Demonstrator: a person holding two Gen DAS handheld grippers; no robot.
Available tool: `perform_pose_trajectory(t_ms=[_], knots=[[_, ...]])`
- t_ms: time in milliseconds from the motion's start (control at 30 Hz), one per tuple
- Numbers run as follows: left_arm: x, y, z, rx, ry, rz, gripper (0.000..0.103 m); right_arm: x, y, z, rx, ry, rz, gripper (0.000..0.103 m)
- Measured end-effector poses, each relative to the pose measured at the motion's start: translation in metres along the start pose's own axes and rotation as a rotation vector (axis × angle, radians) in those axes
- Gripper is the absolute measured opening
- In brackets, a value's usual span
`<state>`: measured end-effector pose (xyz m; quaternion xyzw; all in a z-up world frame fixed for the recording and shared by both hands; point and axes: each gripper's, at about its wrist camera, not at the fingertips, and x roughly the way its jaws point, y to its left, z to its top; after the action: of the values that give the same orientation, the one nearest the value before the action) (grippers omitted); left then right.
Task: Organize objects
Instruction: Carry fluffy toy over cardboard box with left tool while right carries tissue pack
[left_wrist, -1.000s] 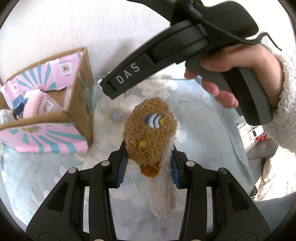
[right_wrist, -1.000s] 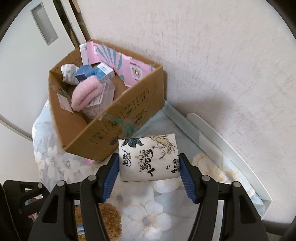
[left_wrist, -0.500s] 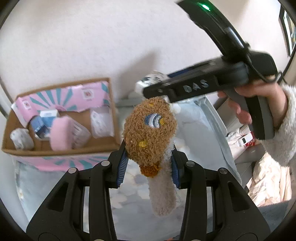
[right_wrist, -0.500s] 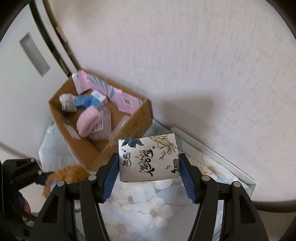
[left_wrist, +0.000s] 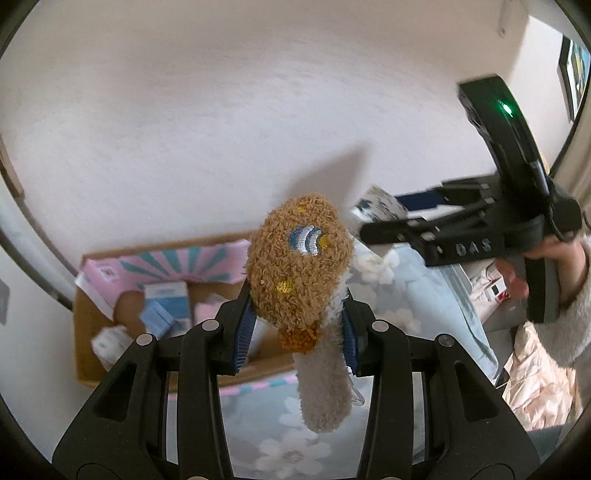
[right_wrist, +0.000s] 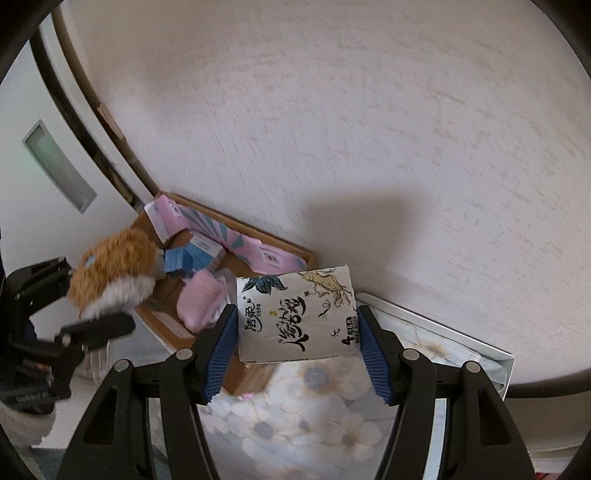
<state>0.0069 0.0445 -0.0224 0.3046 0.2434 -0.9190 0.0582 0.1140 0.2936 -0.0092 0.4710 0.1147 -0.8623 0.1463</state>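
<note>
My left gripper (left_wrist: 297, 321) is shut on a brown plush toy (left_wrist: 299, 266) with a grey-white tail, held in the air above the near edge of an open cardboard box (left_wrist: 86, 332). In the right wrist view the plush toy (right_wrist: 114, 269) hangs over the box (right_wrist: 236, 266). My right gripper (right_wrist: 297, 332) is shut on a white tissue pack (right_wrist: 295, 314) with black lettering, held above the box's right end. The right gripper also shows in the left wrist view (left_wrist: 380, 221), to the right of the plush toy.
The box holds blue cartons (right_wrist: 192, 256), a pink fluffy item (right_wrist: 201, 299) and a white wrapped item (left_wrist: 109, 343). It stands on a floral cloth (right_wrist: 295, 417) against a textured wall (right_wrist: 369, 129). A door (right_wrist: 44, 147) is at the left.
Both grippers rose with their loads. The left gripper with the plush toy moved over toward the box; the right gripper with the tissue pack moved up and nearer the box's right end.
</note>
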Motion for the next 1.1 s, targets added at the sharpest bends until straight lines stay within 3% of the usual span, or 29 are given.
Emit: perform_pose_trajectory(t_ms=[300, 533, 1100], knots=[[0.002, 0.071, 0.024, -0.045, -0.014, 0.028, 0.036, 0.008, 0.034, 0.019, 0.038, -0.023, -0.015, 0.059], [0.018, 0.126, 0.027, -0.144, 0.015, 0.04, 0.036, 0.025, 0.057, 0.025, 0.059, -0.022, -0.024, 0.059], [0.067, 0.17, 0.003, -0.178, 0.121, 0.089, 0.036, 0.08, 0.088, 0.01, 0.138, 0.06, -0.096, 0.059]])
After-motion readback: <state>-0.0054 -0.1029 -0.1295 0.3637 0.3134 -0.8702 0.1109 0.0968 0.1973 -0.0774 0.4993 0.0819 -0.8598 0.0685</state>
